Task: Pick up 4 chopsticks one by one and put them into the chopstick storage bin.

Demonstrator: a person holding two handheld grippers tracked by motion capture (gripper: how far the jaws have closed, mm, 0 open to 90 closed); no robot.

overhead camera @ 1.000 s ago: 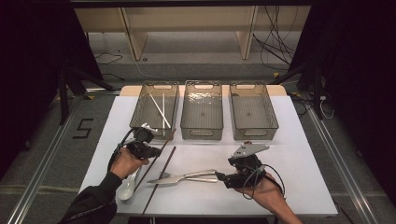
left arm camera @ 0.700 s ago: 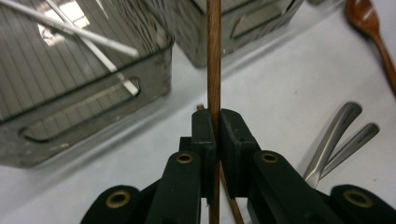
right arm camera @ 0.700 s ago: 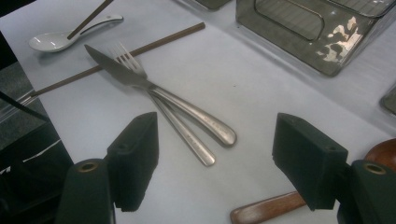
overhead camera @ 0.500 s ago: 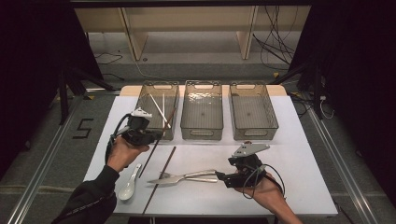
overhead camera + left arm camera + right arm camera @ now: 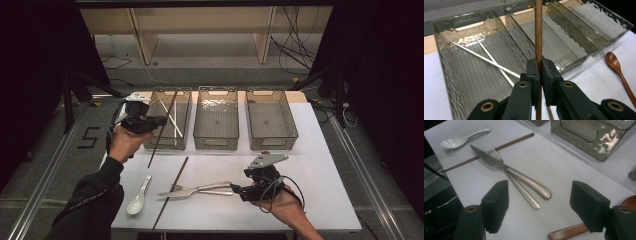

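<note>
Chopstick (image 5: 161,127) now lifted off table, clamped in my left gripper (image 5: 159,121) beside left bin (image 5: 170,145); right gripper (image 5: 235,190) gapes, empty.

A white table (image 5: 320,150) carries three clear bins (image 5: 216,120) in a row along its far edge. Nearer the front lie a white spoon (image 5: 137,199), one brown chopstick (image 5: 171,191), a knife (image 5: 192,191) crossed over a fork (image 5: 200,188) — and a wooden spoon (image 5: 618,70).

Lab-like recording room, white table (image 5: 320,165) on bare grey floor (image 5: 210,75), floor rails (image 5: 30,200), loose cables (image 5: 295,45), black curtains (image 5: 30,60), plain wooden shelving (image 5: 200,20)
</note>
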